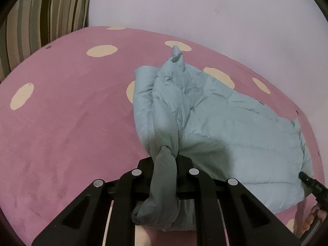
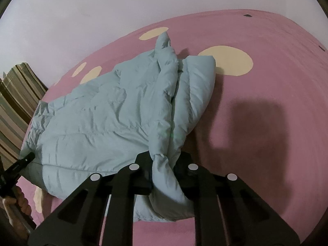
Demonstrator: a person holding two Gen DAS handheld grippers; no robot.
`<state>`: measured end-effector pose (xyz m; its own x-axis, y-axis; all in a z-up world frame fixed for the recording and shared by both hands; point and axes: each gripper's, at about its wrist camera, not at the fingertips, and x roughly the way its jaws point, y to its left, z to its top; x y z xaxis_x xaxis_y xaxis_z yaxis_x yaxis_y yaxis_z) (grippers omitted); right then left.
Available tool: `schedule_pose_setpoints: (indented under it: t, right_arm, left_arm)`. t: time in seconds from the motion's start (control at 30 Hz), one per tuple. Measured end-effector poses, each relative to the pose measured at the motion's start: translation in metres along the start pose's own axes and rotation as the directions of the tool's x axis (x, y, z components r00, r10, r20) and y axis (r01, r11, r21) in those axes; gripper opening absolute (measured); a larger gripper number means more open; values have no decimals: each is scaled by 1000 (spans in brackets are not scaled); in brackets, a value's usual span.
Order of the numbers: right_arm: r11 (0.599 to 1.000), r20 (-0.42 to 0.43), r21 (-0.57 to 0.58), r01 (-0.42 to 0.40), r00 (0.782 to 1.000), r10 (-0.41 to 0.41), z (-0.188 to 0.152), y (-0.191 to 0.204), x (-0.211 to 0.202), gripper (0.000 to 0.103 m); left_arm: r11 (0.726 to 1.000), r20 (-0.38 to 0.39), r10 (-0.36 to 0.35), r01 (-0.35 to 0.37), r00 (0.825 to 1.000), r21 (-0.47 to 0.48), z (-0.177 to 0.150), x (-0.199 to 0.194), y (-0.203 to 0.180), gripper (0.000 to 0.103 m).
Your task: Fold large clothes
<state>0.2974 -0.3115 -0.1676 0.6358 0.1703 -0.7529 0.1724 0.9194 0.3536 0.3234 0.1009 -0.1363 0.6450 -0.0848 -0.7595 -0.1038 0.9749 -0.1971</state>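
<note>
A pale blue quilted jacket [image 1: 221, 123] lies spread on a pink bed sheet [image 1: 61, 123] with cream dots. My left gripper [image 1: 165, 160] is shut on a bunched edge of the jacket at its left side, and the pinched cloth hangs down between the black fingers. In the right wrist view the same jacket [image 2: 106, 119] stretches off to the left, and my right gripper [image 2: 163, 160] is shut on a gathered fold at its right side. Each gripper shows in the other's view as a black tip: the right gripper [image 1: 307, 179], the left gripper [image 2: 24, 160].
A striped green and brown cushion [image 1: 41, 16] stands at the far left by the pale wall [image 1: 205, 6]; the same cushion [image 2: 14, 94] shows at the left of the right wrist view. A person's hand [image 1: 315, 215] holds the right gripper. Bare pink sheet [image 2: 266, 123] lies to the right.
</note>
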Motion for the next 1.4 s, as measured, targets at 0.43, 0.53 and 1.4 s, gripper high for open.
schedule_pose_setpoints:
  t: [0.43, 0.53, 1.4]
  right_arm:
    - [1000, 5, -14, -24, 1000, 24, -6, 6, -9, 12]
    - [999, 2, -17, -28, 1000, 28, -11, 8, -11, 12]
    - [996, -26, -57, -62, 998, 61, -45, 16, -27, 12]
  left_arm:
    - [999, -5, 6, -6, 1000, -43, -14, -29, 18, 12]
    - [998, -6, 7, -8, 1000, -55, -19, -35, 24, 12]
    - [994, -15, 34, -35, 999, -107, -89, -101, 70, 13]
